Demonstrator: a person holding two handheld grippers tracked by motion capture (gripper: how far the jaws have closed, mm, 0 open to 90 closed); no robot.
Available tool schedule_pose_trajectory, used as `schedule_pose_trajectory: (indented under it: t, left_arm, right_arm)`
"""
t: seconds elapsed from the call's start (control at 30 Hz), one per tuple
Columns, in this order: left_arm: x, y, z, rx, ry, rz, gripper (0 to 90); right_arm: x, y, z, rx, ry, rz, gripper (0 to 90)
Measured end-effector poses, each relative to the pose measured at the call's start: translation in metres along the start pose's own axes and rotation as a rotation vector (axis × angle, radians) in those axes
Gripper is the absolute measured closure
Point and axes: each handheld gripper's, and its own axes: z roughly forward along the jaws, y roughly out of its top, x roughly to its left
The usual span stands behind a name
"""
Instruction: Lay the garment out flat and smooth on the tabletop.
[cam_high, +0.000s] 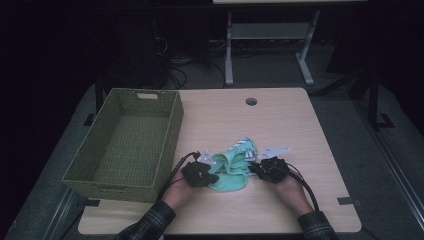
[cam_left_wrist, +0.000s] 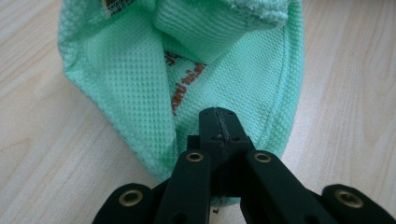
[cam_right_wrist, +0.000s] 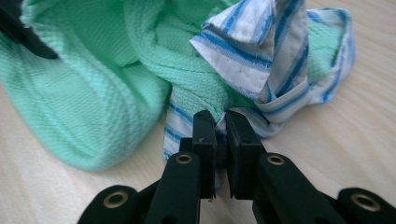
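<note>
A mint-green knitted cloth (cam_high: 227, 172) with a blue-and-white striped piece (cam_high: 245, 146) lies crumpled on the wooden table (cam_high: 285, 120), near its front edge. My left gripper (cam_high: 212, 176) holds the cloth's left side. In the left gripper view its jaws are pressed together on the green fabric (cam_left_wrist: 140, 93), with the left gripper's tips (cam_left_wrist: 218, 122) over a fold. My right gripper (cam_high: 254, 167) is at the cloth's right side. In the right gripper view the right gripper (cam_right_wrist: 220, 122) has its jaws nearly together, pinching the edge where the green cloth (cam_right_wrist: 93, 102) meets the striped trim (cam_right_wrist: 261, 56).
A green woven basket (cam_high: 172, 135) with nothing in it stands on the table's left part, close to my left hand. A round cable hole (cam_high: 251, 101) sits near the far edge. Beyond the table are a stand's legs and cables on a dark floor.
</note>
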Motion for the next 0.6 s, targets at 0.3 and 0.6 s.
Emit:
schedule_pose_trajectory:
  t: [0.3,0.6]
  left_arm:
    - [0.001,0.000,0.000,0.000,-0.005,-0.003,89.7]
    - [0.001,0.000,0.000,0.003,-0.007,-0.003,89.7]
  right_arm:
    - [-0.019,-0.002,-0.020,-0.033,-0.055,0.020,83.3]
    - [-0.046,-0.007,-0.039,-0.051,-0.116,0.052,83.2]
